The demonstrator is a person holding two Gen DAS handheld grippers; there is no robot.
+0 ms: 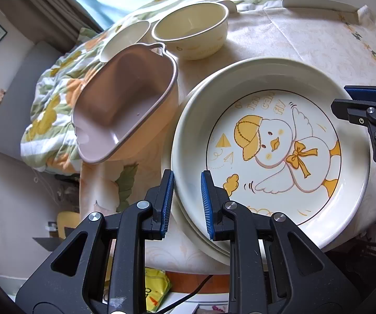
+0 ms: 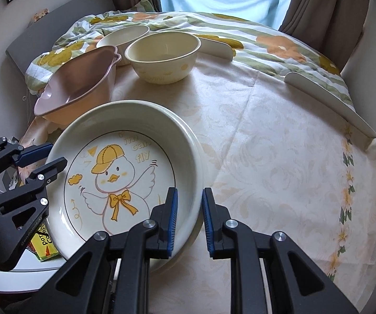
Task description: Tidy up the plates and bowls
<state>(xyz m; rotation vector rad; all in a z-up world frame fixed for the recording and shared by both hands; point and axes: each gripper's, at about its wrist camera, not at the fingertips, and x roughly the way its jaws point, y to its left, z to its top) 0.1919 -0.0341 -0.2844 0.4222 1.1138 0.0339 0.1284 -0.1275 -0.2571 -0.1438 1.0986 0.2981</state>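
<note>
While both our left gripper (image 1: 187, 204) and right gripper (image 2: 190, 221) pinch opposite rims of the duck plate (image 1: 274, 146) overhanging the table's (image 2: 279, 157) near edge, we judge it heavy, glazed-slick, breakable.

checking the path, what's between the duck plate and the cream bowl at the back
Nothing: bare tablecloth separates the duck plate from the cream bowl in the right wrist view. The pink tub sits off to the side.
</note>
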